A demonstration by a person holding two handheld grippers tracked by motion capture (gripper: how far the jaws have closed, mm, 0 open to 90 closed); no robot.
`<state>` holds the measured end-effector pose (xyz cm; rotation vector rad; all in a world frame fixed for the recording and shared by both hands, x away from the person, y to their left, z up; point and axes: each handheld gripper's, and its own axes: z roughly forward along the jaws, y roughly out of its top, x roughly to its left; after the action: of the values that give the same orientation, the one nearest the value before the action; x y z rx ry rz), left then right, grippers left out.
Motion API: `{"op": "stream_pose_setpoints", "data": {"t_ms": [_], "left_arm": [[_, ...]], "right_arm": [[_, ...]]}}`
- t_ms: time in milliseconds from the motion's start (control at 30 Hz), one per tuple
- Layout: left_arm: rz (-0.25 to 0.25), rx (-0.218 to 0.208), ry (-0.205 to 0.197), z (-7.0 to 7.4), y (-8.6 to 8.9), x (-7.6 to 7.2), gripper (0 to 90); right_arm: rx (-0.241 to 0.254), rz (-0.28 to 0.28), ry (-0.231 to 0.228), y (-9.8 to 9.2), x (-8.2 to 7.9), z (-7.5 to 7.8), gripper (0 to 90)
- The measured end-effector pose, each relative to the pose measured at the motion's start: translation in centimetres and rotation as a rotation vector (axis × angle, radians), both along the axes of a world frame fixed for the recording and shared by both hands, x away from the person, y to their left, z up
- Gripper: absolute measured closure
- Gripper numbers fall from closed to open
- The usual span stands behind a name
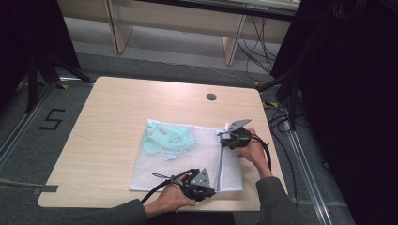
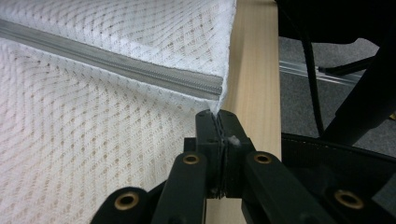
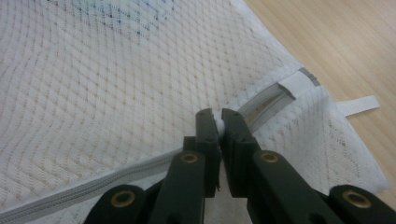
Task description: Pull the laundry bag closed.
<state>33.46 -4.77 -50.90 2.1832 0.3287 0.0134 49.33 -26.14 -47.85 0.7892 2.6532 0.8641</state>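
High view: a white mesh laundry bag (image 1: pixel 187 157) lies flat on the worktop (image 1: pixel 112 117) (pale green cloth (image 1: pixel 166 139) inside). The left gripper (image 2: pixel 218 122) pinches the bag's near edge by the zipper (image 2: pixel 116 63); the right gripper (image 3: pixel 217 122) pinches at the zipper's far end.
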Motion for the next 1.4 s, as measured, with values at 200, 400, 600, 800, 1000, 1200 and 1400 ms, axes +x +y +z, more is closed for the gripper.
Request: {"op": "stream_pose_setpoints", "data": {"t_ms": [200,400,600,800,1000,1200,1400], "left_arm": [[0.001,-0.002,-0.001,0.0,0.1,0.1,88.4],[0.004,0.003,-0.001,0.2,0.3,0.3,88.4],[-0.001,0.007,0.001,0.1,0.2,0.2,88.4],[0.002,-0.002,0.005,0.0,0.2,0.1,88.4],[0.005,0.001,0.005,0.1,0.2,0.2,88.4],[0.009,-0.001,0.006,0.1,0.3,0.2,88.4],[0.021,0.003,-0.009,0.2,0.4,0.3,88.4]], "right_arm": [[-0.015,0.010,-0.023,0.2,0.3,0.2,86.6],[-0.006,-0.011,0.005,0.3,0.3,0.0,86.6],[-0.011,-0.004,-0.022,0.2,0.8,0.0,86.6],[-0.017,-0.019,-0.018,0.2,1.0,0.0,86.6],[-0.017,-0.020,-0.017,0.2,1.3,-0.1,86.6],[-0.019,-0.019,-0.030,0.3,1.8,-0.2,86.6],[-0.015,-0.027,-0.022,0.4,2.0,-0.2,86.6]]}}
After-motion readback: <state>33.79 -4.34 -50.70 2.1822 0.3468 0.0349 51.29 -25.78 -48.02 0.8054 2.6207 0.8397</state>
